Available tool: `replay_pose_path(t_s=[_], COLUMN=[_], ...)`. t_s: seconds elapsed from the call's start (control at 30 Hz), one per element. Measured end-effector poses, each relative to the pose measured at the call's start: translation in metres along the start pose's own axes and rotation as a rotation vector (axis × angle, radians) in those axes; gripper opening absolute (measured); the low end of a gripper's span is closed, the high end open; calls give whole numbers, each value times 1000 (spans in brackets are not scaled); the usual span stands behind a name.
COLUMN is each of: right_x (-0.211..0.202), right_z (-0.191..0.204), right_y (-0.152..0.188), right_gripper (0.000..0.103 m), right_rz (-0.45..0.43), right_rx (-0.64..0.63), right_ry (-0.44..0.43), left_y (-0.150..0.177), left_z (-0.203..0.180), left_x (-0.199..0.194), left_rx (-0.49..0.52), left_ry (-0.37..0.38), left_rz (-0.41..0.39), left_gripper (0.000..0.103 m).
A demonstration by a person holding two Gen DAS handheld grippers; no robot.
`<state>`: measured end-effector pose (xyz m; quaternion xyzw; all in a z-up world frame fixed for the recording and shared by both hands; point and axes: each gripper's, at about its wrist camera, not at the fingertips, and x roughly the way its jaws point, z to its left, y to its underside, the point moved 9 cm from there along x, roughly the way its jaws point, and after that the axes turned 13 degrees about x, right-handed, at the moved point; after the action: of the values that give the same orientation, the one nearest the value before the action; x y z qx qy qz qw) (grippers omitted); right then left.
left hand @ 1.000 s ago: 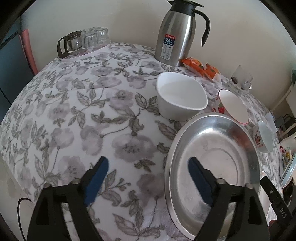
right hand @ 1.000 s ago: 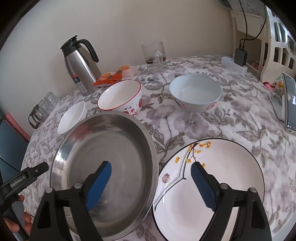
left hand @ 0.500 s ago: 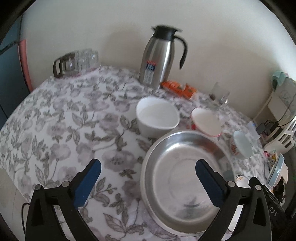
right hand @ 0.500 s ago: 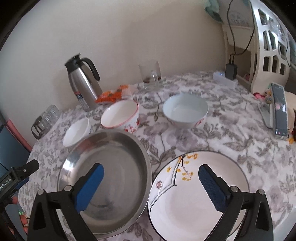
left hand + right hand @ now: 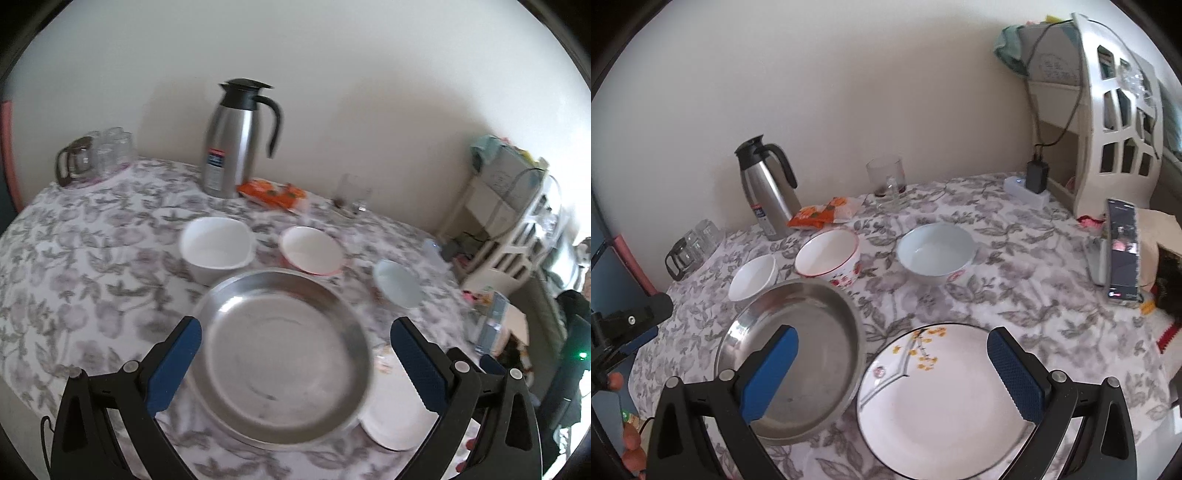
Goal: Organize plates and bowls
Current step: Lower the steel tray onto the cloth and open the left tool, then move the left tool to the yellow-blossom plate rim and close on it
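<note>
A wide steel plate [image 5: 284,354] [image 5: 794,354] lies near the table's front edge. To its right lies a white plate with yellow flowers [image 5: 945,398] [image 5: 395,417]. Behind them stand three bowls: a plain white one [image 5: 216,245] [image 5: 751,282], a red-rimmed one [image 5: 310,249] [image 5: 829,254] and a pale blue one [image 5: 397,282] [image 5: 934,253]. My left gripper [image 5: 295,363] hangs open above the steel plate with nothing in it. My right gripper [image 5: 894,373] is open too, above the gap between both plates.
A floral cloth [image 5: 1015,280] covers the table. At the back stand a steel thermos jug [image 5: 236,138], an orange snack bag [image 5: 273,192], a glass mug [image 5: 888,181] and a glass pot with cups [image 5: 92,157]. A phone [image 5: 1121,251] and a power strip [image 5: 1027,188] lie at right.
Both grippers have risen and drawn back from the plates, so more of the table shows. Their jaws spread a little wider. The dishes have not moved.
</note>
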<state>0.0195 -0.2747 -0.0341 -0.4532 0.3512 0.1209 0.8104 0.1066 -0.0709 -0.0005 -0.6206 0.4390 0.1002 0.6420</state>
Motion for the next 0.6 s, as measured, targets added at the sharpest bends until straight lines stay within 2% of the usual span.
replay_pose_path(t_s=[0.3,0.6], right_x=[-21,-27], right_z=[-59,-117], right_y=[-13,-14], right_gripper=[103,103], right_rz=[-14,2], right_rx=[80,194], right_ry=[44,80], left_y=[9,40], left_z=[-62,-123], left_x=[-2,17], left_rx=[52,101], left_ry=[79,168], left_rz=[51,185], left_gripper=[102,102])
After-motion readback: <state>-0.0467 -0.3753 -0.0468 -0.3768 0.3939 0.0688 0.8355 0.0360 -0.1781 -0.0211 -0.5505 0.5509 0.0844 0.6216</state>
